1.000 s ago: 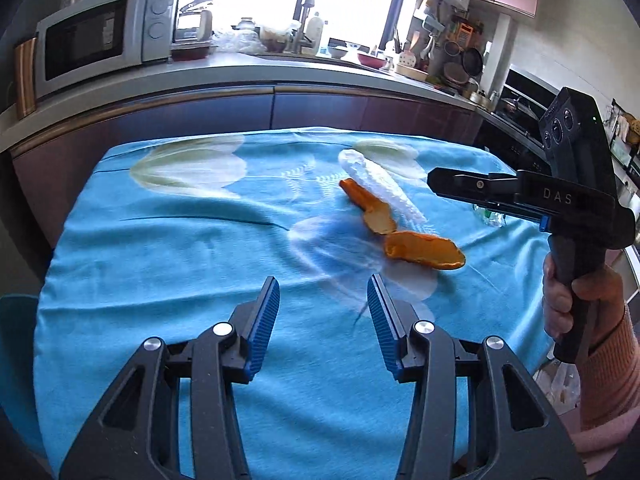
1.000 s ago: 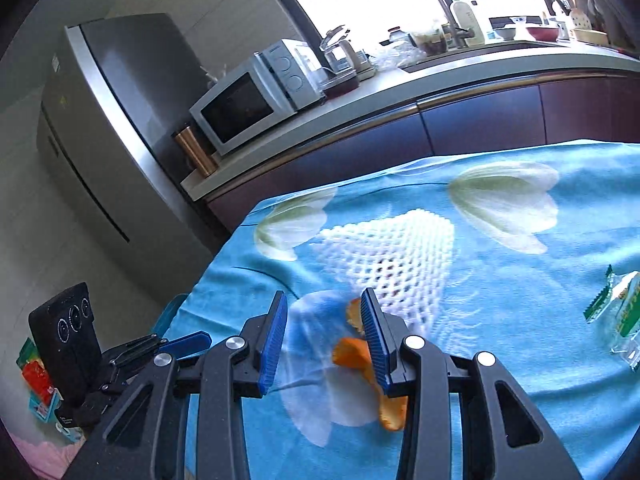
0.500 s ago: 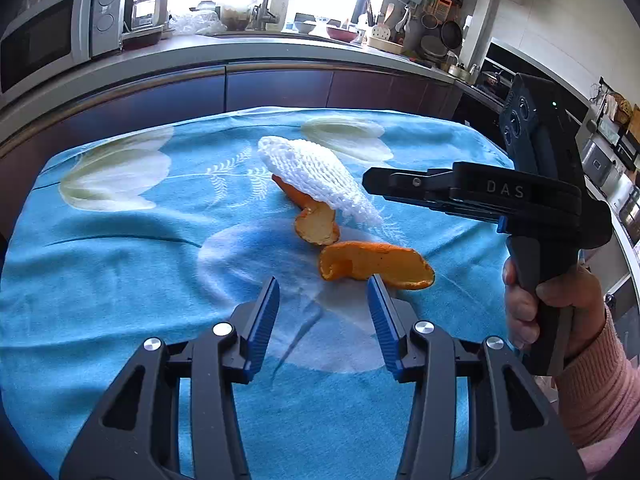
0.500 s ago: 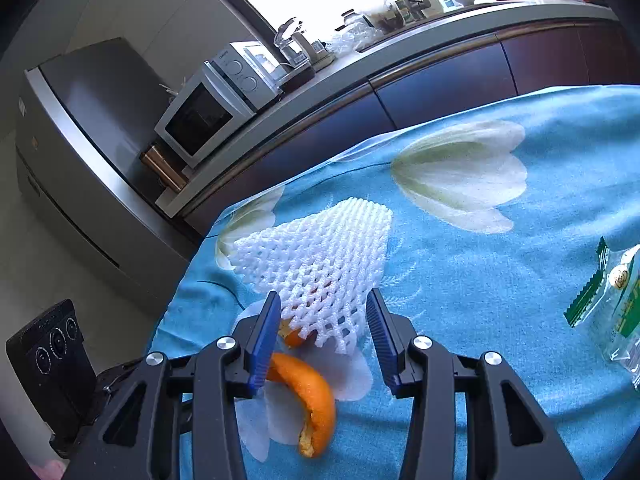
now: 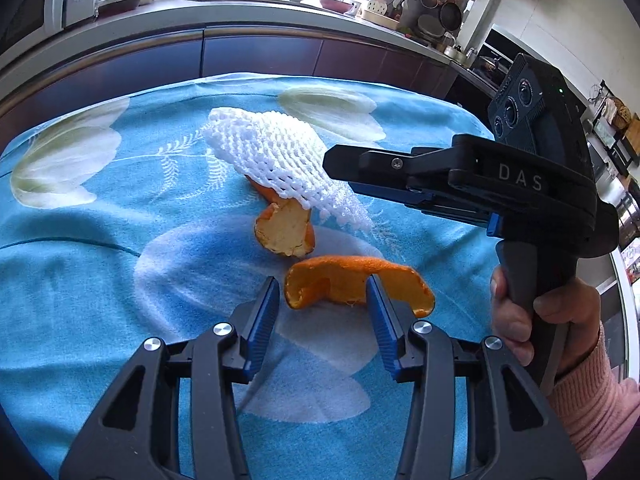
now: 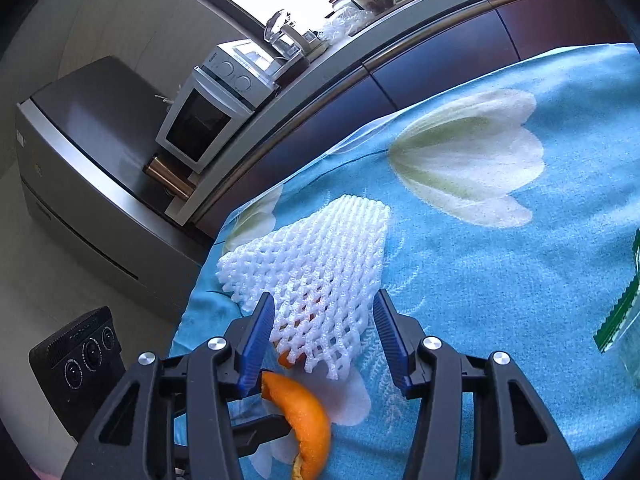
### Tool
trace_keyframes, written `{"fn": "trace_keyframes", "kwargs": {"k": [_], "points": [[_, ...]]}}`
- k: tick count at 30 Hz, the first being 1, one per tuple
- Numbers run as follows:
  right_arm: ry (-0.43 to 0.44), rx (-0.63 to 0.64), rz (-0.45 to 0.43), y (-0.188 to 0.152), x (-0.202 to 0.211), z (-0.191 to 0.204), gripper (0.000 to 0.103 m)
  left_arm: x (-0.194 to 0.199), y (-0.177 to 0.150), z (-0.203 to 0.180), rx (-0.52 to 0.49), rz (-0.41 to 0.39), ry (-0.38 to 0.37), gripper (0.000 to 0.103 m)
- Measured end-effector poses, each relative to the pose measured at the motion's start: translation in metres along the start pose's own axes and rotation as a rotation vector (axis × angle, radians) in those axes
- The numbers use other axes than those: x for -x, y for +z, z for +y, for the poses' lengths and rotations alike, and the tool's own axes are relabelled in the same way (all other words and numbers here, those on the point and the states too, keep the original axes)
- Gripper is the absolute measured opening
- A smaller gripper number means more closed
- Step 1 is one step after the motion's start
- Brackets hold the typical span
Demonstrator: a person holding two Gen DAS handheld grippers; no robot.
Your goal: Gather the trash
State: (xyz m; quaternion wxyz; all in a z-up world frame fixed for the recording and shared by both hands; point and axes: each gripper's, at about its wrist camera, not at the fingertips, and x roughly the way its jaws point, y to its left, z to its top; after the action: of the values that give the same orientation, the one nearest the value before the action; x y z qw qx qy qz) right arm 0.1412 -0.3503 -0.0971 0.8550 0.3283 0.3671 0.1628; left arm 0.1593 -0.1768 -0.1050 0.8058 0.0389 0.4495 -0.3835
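Note:
On the blue flowered tablecloth (image 5: 80, 280) lie a white foam fruit net (image 5: 280, 160), an orange peel piece (image 5: 286, 228) partly under it, and a longer curved orange peel (image 5: 352, 278). My left gripper (image 5: 322, 300) is open, its fingers on either side of the near end of the curved peel. My right gripper (image 6: 324, 320) is open with the near end of the foam net (image 6: 316, 276) between its fingers; it shows from the side in the left wrist view (image 5: 344, 172). The curved peel also shows in the right wrist view (image 6: 304, 412).
A green-edged clear wrapper (image 6: 624, 312) lies at the right of the cloth. Dark cabinets and a counter (image 5: 240, 20) with a microwave (image 6: 208, 112) run behind the table. A steel fridge (image 6: 80, 160) stands at the left.
Both grippers have moved forward and lower. The left now straddles the curved peel; the right now straddles the foam net's end. Both stay open.

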Motion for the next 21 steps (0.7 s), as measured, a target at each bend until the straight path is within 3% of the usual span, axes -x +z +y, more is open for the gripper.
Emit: {"fn": "trace_keyframes", "kwargs": {"k": [6,9,13,21], "points": [[0.02,-0.02,0.029,0.0,-0.01,-0.004,0.044,-0.004,0.0,-0.001,0.007,0.007,0.002,0.023],[0.02,-0.017,0.033,0.0,-0.01,-0.004,0.032,-0.004,0.0,0.002,0.027,0.003,-0.002,0.018],[0.019,-0.003,0.025,-0.001,-0.009,0.0,0.006,0.002,-0.003,0.002,0.031,-0.014,-0.007,0.014],[0.048,0.008,-0.004,-0.007,0.003,0.003,0.004,0.025,-0.011,0.004,0.034,-0.055,-0.014,0.011]]}}
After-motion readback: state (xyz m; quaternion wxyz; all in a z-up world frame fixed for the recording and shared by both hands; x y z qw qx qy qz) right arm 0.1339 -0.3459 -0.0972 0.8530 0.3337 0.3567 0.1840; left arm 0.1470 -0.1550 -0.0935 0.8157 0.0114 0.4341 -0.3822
